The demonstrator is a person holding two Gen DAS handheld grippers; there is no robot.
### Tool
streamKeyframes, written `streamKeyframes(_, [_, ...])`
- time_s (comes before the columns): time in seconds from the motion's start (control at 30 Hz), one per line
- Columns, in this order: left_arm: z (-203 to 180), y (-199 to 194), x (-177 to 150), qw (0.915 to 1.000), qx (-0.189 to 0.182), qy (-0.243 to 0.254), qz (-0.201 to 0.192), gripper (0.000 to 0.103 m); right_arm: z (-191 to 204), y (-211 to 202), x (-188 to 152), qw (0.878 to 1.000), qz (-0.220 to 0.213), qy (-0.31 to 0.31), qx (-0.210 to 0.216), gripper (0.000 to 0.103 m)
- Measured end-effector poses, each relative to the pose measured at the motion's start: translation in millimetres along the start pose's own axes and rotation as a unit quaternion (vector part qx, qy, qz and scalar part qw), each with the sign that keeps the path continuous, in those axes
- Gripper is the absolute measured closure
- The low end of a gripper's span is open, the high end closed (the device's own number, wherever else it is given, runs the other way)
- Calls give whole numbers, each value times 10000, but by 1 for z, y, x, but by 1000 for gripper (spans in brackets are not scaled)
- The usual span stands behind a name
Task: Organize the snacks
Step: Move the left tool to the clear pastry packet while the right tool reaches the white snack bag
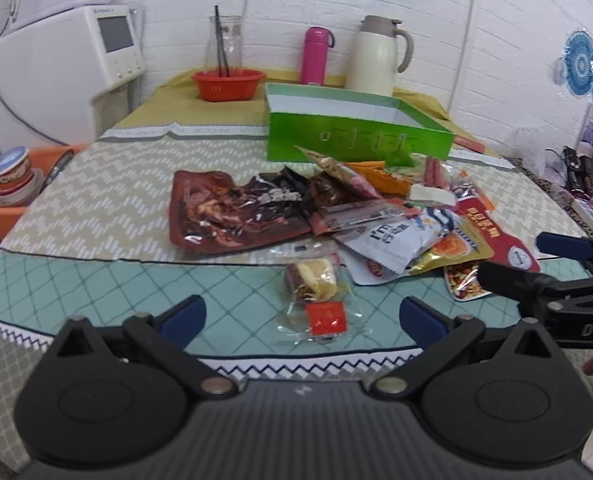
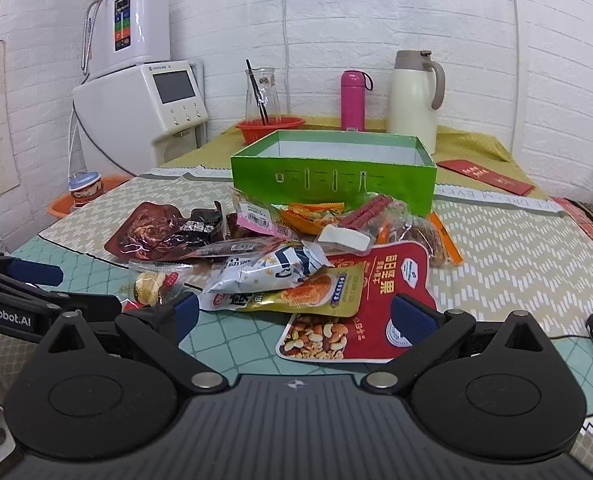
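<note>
Your left gripper [image 1: 302, 318] and right gripper [image 2: 294, 316] are wide open, empty. The green box [image 2: 332, 174] stands open behind the snack pile [image 2: 288, 256], ready for loading.

The box [image 2: 332, 178] was bright green outside and white inside, and the tablecloth [image 1: 108, 200] beneath it showed a beige-and-white chevron pattern giving way to a teal diamond lattice with a zigzag border. Among the snacks lay a dark reddish-brown pouch [image 1: 220, 212], a white-and-blue packet [image 2: 272, 268], a golden-yellow packet [image 2: 316, 292] and a red nut bag [image 2: 376, 300]. Behind stood a pink flask [image 2: 352, 100], a cream jug [image 2: 414, 100] with a taupe lid and a red bowl [image 1: 228, 84].
</note>
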State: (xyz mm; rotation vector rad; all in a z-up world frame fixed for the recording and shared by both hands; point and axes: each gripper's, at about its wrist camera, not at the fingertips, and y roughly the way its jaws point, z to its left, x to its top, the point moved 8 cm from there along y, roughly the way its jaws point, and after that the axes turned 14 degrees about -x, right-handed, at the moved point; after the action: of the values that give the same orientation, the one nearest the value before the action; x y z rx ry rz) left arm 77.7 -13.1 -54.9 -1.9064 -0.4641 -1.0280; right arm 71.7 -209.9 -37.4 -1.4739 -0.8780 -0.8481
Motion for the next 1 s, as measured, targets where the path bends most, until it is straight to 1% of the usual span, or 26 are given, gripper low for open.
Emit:
streamKeyframes(0.03, [-3, 1, 2, 9999, -152, 37, -38, 0, 1, 3, 1, 10000, 14, -83, 6, 0])
streamKeyframes(0.07, [-4, 2, 5, 9997, -217, 56, -76, 0, 1, 6, 1, 9999, 26, -135, 4, 0])
streamKeyframes(0.1, [-4, 3, 7, 9997, -220, 90, -112, 0, 0, 8, 3, 9999, 32, -139, 45, 0])
streamKeyframes(0.2, [-2, 9, 12, 9997, -137, 202, -79, 1, 1, 13, 10, 9992, 75, -33, 395, 0])
streamKeyframes(0.27, [3, 13, 12, 9997, -214, 138, -25, 4, 3, 16, 15, 9982, 52, -57, 591, 0])
streamKeyframes(0.33, [8, 17, 13, 9996, -274, 29, 40, 6, 8, 20, 18, 9973, 47, -204, 698, 0])
streamKeyframes(0.37, [11, 19, 14, 9996, -283, -2, 71, 11, 12, 25, 20, 9971, 49, -330, 690, 0])
streamKeyframes(0.4, [13, 22, 14, 9995, -294, -32, 121, 25, 14, 29, 21, 9969, 57, -448, 639, 0])
streamKeyframes(0.43, [16, 24, 15, 9994, -298, -79, 156, 32, 17, 33, 21, 9965, 71, -586, 597, 0])
streamKeyframes(0.47, [19, 26, 15, 9994, -277, -130, 182, 33, 20, 37, 22, 9957, 75, -704, 600, 0])
streamKeyframes(0.53, [23, 29, 15, 9990, -323, -249, 201, 33, 26, 44, 23, 9939, 97, -841, 706, 0])
streamKeyframes(0.57, [23, 31, 15, 9986, -391, -290, 229, 31, 29, 49, 24, 9930, 113, -898, 764, 0])
streamKeyframes(0.6, [23, 33, 15, 9986, -362, -308, 249, 33, 32, 53, 25, 9923, 124, -944, 797, 0])
streamKeyframes(0.63, [26, 35, 15, 9989, -259, -301, 250, 33, 34, 58, 25, 9918, 148, -979, 811, 0])
streamKeyframes(0.67, [28, 37, 15, 9989, -215, -302, 272, 31, 34, 64, 25, 9914, 206, -1001, 819, 0])
streamKeyframes(0.7, [31, 39, 14, 9986, -220, -350, 314, 25, 35, 69, 25, 9913, 259, -1015, 802, 0])
streamKeyframes(0.73, [34, 40, 13, 9980, -309, -429, 340, 22, 36, 73, 24, 9908, 293, -1050, 796, 0])
streamKeyframes(0.77, [36, 39, 13, 9976, -376, -467, 333, 22, 38, 76, 22, 9899, 320, -1119, 811, 0])
streamKeyframes(0.87, [46, 33, 15, 9982, -281, -461, 266, 22, 38, 81, 17, 9883, 371, -1205, 853, 0])
streamKeyframes(0.93, [51, 31, 15, 9967, -433, -619, 293, 22, 42, 81, 15, 9864, 408, -1248, 985, 0])
streamKeyframes(1.0, [52, 31, 16, 9949, -596, -754, 314, 22, 47, 80, 14, 9844, 349, -1411, 986, 0])
